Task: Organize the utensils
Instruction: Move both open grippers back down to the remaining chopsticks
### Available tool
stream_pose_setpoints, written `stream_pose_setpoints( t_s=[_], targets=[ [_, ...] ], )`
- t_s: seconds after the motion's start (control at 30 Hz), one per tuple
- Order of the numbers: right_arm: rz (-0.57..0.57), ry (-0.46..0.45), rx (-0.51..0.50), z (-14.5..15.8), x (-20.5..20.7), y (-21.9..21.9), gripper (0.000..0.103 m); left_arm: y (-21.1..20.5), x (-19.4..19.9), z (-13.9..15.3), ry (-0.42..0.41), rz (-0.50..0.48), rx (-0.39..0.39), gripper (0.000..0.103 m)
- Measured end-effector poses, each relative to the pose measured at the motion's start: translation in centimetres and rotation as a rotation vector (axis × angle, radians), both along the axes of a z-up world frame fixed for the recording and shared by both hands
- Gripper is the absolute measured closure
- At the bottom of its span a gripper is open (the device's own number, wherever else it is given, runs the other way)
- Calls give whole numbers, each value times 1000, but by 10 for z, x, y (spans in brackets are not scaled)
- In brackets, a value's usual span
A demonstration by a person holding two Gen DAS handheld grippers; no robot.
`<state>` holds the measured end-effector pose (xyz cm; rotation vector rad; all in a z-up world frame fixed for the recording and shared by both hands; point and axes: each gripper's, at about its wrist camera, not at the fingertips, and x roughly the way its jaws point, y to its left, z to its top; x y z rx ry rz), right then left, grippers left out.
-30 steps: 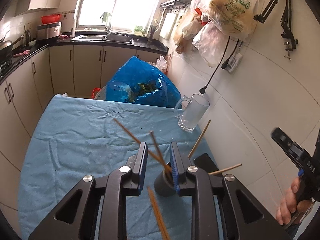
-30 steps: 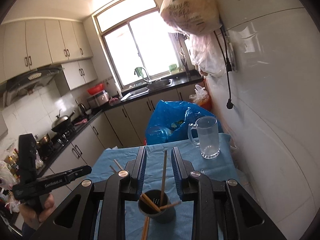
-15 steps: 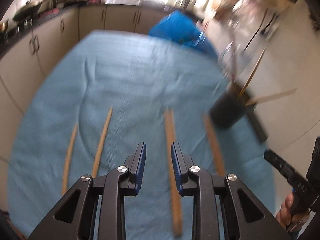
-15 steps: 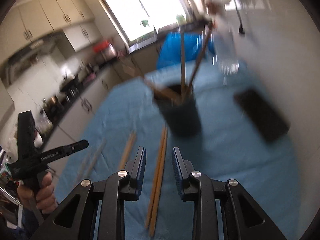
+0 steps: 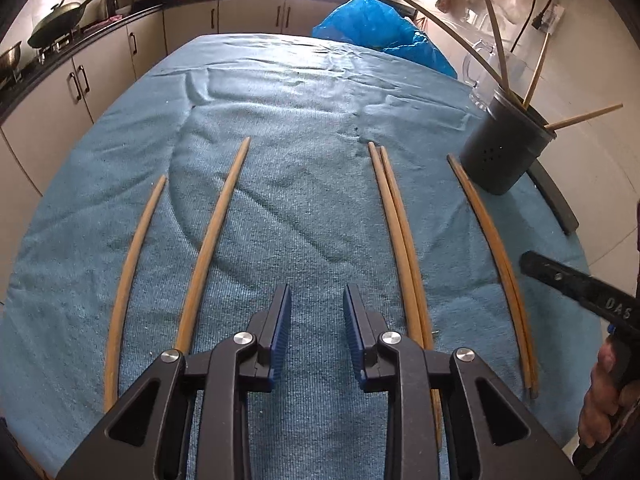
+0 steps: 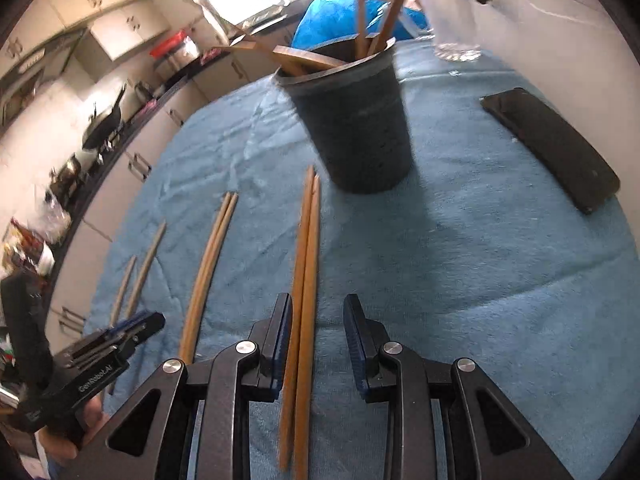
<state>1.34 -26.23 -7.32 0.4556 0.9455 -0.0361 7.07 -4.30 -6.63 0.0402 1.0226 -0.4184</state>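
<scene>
Several wooden chopsticks lie on the blue cloth (image 5: pixel 304 128). A dark holder cup (image 5: pixel 505 145) at the right holds several more; it also shows in the right wrist view (image 6: pixel 356 128). My left gripper (image 5: pixel 316 312) is open and empty, low over the cloth between a single chopstick (image 5: pixel 212 236) and a chopstick pair (image 5: pixel 400 236). Another single chopstick (image 5: pixel 132 276) lies at the far left. My right gripper (image 6: pixel 316 320) is open, with a second chopstick pair (image 6: pixel 306 280) lying between its fingers, close to the left one.
A black phone (image 6: pixel 552 148) lies on the cloth at the right, beside the white wall. A glass mug (image 6: pixel 452 12) stands behind the cup. A blue plastic bag (image 5: pixel 380 36) sits past the table's far edge. Kitchen cabinets (image 5: pixel 80 80) run along the left.
Both grippers have dropped from high above the cup to just over the cloth and pulled back towards the near edge. The chopsticks on the cloth now fill both views.
</scene>
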Motion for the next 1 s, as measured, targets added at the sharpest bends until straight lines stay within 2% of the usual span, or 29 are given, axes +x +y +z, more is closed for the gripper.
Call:
stream_pose_setpoints(
  t_s=[0.13,0.23,0.4,0.5,0.6,0.7,0.77,0.83,0.93,1.0],
  targets=[
    [26,40,-50,-11,11,12,74,5,2,1,12,-1,-13,77],
    [51,25,-117,-9,12,24,76,6,2,1,11,0,-7,77],
    [237,20,-128,-9,7,53,77,3,9,8,21,-5,-19,77],
    [210,22,-146,-8,3,50,77,-6,17,13,25,-21,-15,77],
    [133,30,-158,-6,-1,34,77,-23,34,13,64,-48,-25,77],
    [98,14,-133,1,-10,24,77,-40,48,12,68,-63,-5,77],
    [83,8,-120,2,-15,19,76,-52,62,8,96,-86,-22,77],
    [72,7,-97,3,-19,14,76,-60,75,0,112,-57,9,77],
    [69,7,-80,4,-22,8,76,-71,84,0,84,-75,21,78],
    [61,3,-77,3,-21,8,77,-74,90,-1,73,-59,34,83]
  ],
)
